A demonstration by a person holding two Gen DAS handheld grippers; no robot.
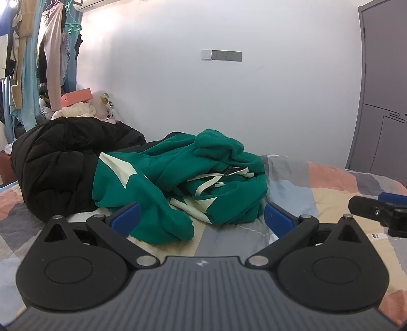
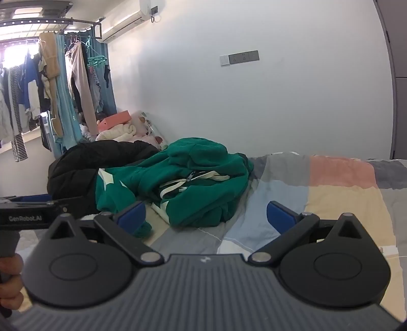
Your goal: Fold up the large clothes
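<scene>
Both claws stand wide open and grip nothing: my left claw (image 1: 202, 219) hovers low over the bed (image 1: 330, 188) with its blue pads (image 1: 127, 217) spread to either side of the heap, and my right claw (image 2: 207, 216) does the same just beside it.

Around the heap I see a black padded jacket (image 1: 56, 165) bunched up on the left, pressed against the green hoodie (image 1: 183, 178) and partly under it. Behind the jacket lie cream fabric (image 1: 76, 110) and a pink box (image 1: 77, 98) against the white wall. Clothes hang from a rack (image 2: 51, 89) at far left. A strip of wall sockets (image 1: 221, 56) sits high on the wall, and a grey wardrobe door (image 1: 381, 101) closes the right side.

The hoodie lies crumpled on the patchwork bedcover, near the middle of the bed and in front of both claws. It is deep green with cream patches (image 1: 115, 168) and cream drawstrings (image 1: 211, 182); its hood is bunched on top, and one sleeve (image 1: 162, 221) trails toward my left claw, its end just beside the left pad (whether they touch I cannot tell).

From the left wrist view I catch the tip of the right claw at the right edge. From the right wrist view I get the air conditioner (image 2: 122, 21), the zip pull (image 2: 190, 175) at the collar, the window light behind the rack, and the hand (image 2: 10, 280) holding the left claw's handle.
</scene>
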